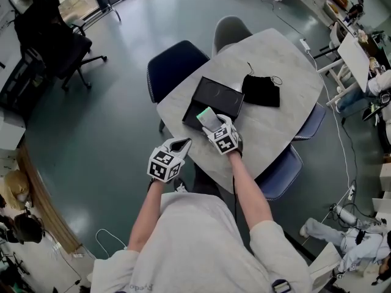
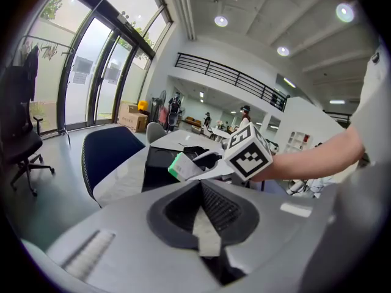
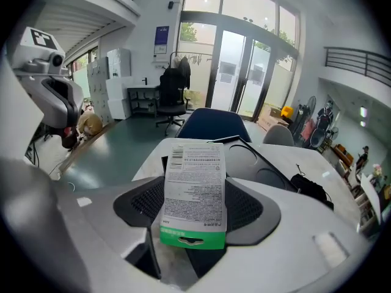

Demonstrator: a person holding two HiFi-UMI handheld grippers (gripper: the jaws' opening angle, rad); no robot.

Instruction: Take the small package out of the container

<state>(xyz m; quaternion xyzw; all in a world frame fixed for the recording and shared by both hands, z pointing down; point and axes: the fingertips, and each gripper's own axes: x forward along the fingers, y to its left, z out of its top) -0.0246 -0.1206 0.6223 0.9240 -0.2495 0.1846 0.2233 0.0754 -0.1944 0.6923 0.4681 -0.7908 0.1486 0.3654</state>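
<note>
Hovering just off the tabletop's [image 1: 269, 130] near edge, the left gripper [image 1: 181, 143] has its jaws together on nothing. The right gripper [image 1: 215, 127] is clamped on the small package [image 3: 194, 191], raised over the black container's [image 1: 219, 94] near end. 2 round recesses show inside. A black pouch [image 1: 261, 91] lies just right, with bare tabletop around it.

small package [image 3: 194, 191] print unreadable | container [image 1: 217, 96] near edge behind right gripper [image 1: 211, 122]
</note>
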